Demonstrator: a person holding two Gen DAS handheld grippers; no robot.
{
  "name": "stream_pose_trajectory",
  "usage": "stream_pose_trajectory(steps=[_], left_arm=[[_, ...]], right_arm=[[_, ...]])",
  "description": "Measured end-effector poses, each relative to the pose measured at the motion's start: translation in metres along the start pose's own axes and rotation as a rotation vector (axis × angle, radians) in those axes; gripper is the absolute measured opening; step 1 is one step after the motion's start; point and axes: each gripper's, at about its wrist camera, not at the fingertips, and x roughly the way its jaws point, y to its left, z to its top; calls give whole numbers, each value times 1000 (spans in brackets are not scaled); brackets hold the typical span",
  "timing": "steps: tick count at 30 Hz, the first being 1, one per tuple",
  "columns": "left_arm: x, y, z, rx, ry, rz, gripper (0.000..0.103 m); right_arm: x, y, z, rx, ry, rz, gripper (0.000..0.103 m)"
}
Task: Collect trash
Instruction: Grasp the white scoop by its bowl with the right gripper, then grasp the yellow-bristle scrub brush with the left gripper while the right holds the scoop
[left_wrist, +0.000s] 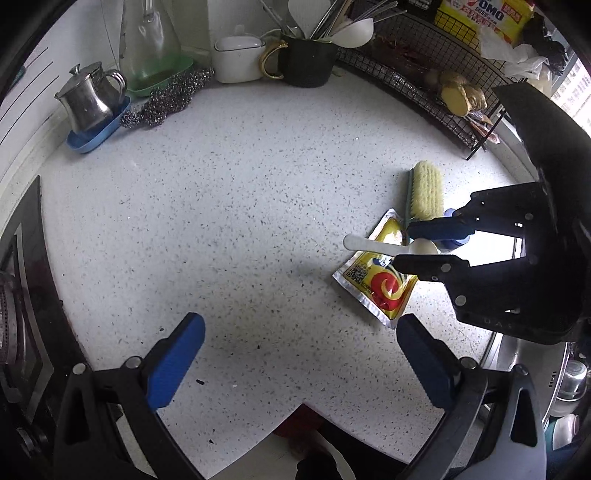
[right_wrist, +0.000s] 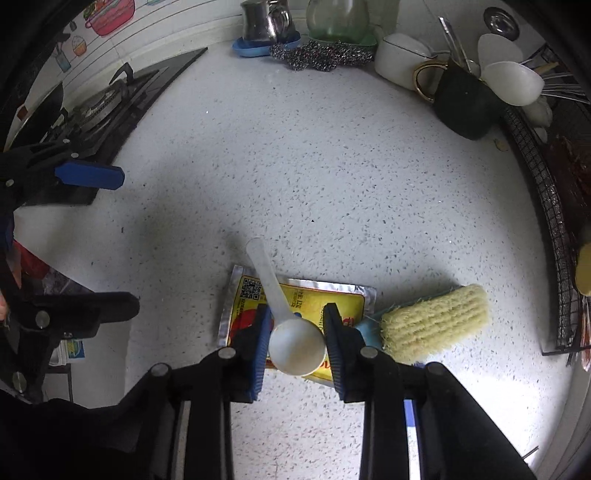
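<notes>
Right wrist view: right gripper is down over the yellow sachet, jaws narrowed around the bowl of the white plastic scoop. Both blue pads sit at the bowl's sides; looks like contact on both, so I read it as a pinch on the scoop, though a hairline gap can't be ruled out. Key relation: the scoop's long axis runs straight away from the fingers, bowl near, handle pointing out past the sachet's far edge onto bare counter. So the jaws close across the bowl, square to the handle, not along it. The scoop lies on top of the sachet; the sachet lies flat on the counter, its long side running across the gripper's line. Yellow scrub brush sits just beside the sachet on the right, close to the right finger but apart from the scoop. Left gripper is well apart to the left, fingers spread wide with nothing between them, over bare counter. Right hand is clearly the nearer one. My guess: a lift takes the scoop only; the flat sachet needs an edge grab afterwards. Far back: steel pot, wire scourers, black utensil mug.
</notes>
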Motion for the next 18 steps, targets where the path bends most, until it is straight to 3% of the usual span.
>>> stream_pose_trajectory(steps=[7,18], left_arm=[[-13,-22,15,67,-22,-29,103],[11,-68,51,174,4,-90,103]], right_arm=[[-42,-29,-26,195,-40,-25,27],[-74,-97,-60,454,-74,-103,27]])
